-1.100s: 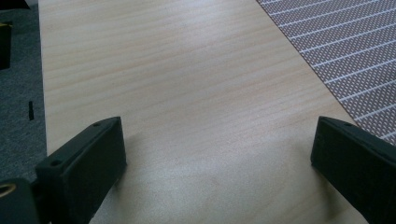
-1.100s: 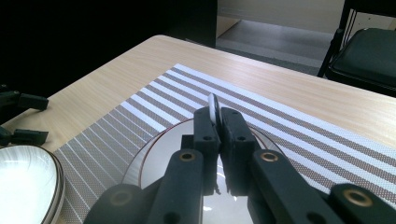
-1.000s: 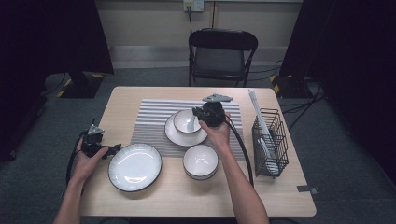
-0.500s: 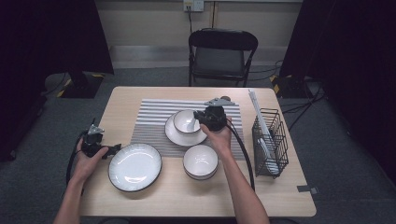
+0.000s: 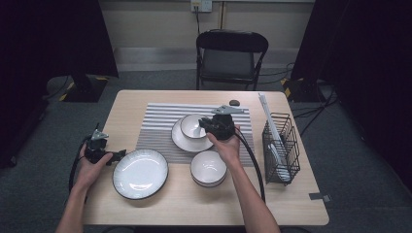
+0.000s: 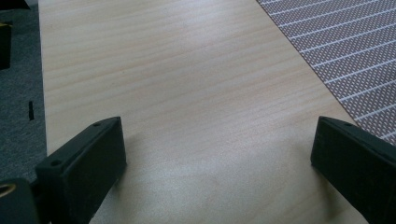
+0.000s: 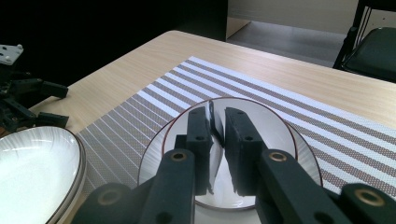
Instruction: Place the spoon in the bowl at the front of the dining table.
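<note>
Gripping small bowl [image 5: 193, 125] rim, right gripper [image 5: 208, 127] sits over saucer [image 5: 180, 140] on striped mat [image 5: 155, 127]; jaws have just been easing apart, rim between them.
High view: left gripper [image 5: 116, 156] just left of large plate [image 5: 140, 173], away from saucer.
Left gripper view: jaws wide, nothing between, bare table [image 6: 187, 93].
Right gripper view: pads [image 7: 200, 140] flank thin rim, faint gap. Advice: keep pinch square on rim, lift straight off saucer, no tilt.

Looks like a lab/recording setup, not a home: a lone wooden table [image 5: 160, 213] on grey carpet, black curtains both sides, folding chair [image 5: 231, 58] at the far edge, wall socket w/ cables trailing on the floor. Staged tableware on a striped placemat [image 5: 160, 126], just under and beyond the right gripper's fingertips [image 7: 232, 140]; wire rack [image 5: 284, 145] off to the side.
</note>
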`<state>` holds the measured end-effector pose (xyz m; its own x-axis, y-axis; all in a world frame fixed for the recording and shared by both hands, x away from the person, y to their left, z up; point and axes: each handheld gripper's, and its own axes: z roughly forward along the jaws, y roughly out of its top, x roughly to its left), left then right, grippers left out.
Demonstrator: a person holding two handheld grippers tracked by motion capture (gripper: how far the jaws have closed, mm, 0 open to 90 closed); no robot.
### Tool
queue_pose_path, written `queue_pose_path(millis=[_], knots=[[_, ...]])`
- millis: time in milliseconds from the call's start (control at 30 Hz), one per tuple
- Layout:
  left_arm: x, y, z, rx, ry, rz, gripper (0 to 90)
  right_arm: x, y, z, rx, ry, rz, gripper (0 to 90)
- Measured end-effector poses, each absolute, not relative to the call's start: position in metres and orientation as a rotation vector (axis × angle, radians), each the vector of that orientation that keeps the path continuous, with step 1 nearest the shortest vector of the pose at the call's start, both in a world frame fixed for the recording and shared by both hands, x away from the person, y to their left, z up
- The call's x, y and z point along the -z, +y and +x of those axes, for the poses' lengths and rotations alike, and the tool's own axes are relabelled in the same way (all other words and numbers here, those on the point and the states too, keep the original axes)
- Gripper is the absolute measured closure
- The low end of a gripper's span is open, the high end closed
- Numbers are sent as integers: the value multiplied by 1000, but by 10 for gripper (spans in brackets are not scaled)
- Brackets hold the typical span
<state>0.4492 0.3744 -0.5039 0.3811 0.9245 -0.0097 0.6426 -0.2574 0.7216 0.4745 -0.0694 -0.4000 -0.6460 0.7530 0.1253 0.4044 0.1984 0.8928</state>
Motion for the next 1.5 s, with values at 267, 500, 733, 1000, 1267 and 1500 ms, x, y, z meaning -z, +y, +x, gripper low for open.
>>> queue_pose_path(millis=[267, 500, 733, 1000, 1267, 1500], knots=[[504, 374, 449, -562, 1343, 1998, 27, 400, -68, 473, -1434, 2146, 1077, 807], [504, 374, 449, -562, 1343, 1998, 27, 400, -63, 473, -1441, 2151, 1073, 807], [504, 374, 449, -561, 1344, 1997, 27, 398, -49, 478, -1423, 2175, 1057, 819], [504, 374, 449, -562, 1343, 1998, 27, 398, -47, 477, -1414, 2196, 1032, 804], [504, 374, 449, -561, 1343, 1998, 27, 400, -42, 475, -1415, 2219, 1015, 747], [504, 374, 449, -561, 1343, 1998, 27, 401, -39, 476, -1398, 2232, 1011, 712]])
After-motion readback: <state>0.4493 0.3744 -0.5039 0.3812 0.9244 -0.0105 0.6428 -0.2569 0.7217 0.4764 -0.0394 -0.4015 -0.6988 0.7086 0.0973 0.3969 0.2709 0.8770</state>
